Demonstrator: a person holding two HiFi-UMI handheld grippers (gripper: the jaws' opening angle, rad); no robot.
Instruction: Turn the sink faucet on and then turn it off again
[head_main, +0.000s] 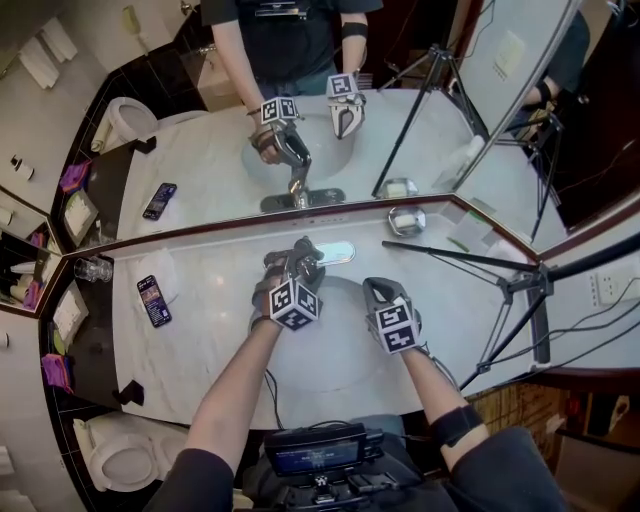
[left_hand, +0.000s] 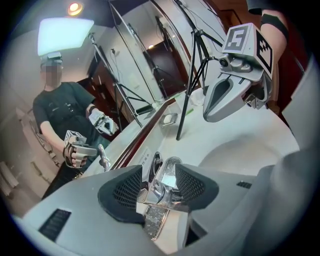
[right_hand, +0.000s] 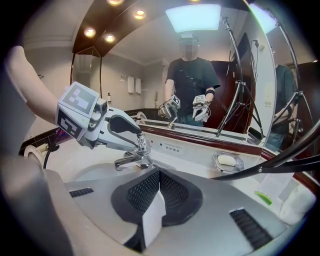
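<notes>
While right gripper (right_hand: 159, 174) fingers (right_hand: 142, 192) press together, spread left gripper (left_hand: 159, 175) fingers (left_hand: 122, 192) flank the faucet handle (left_hand: 166, 181).

Bare basin (head_main: 345, 335) left of tripod legs (head_main: 460, 257), mirror (head_main: 200, 150) behind.

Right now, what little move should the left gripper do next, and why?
Probably close the left gripper on the faucet handle: its jaws stand open around it, and no water shows at the spout.
</notes>
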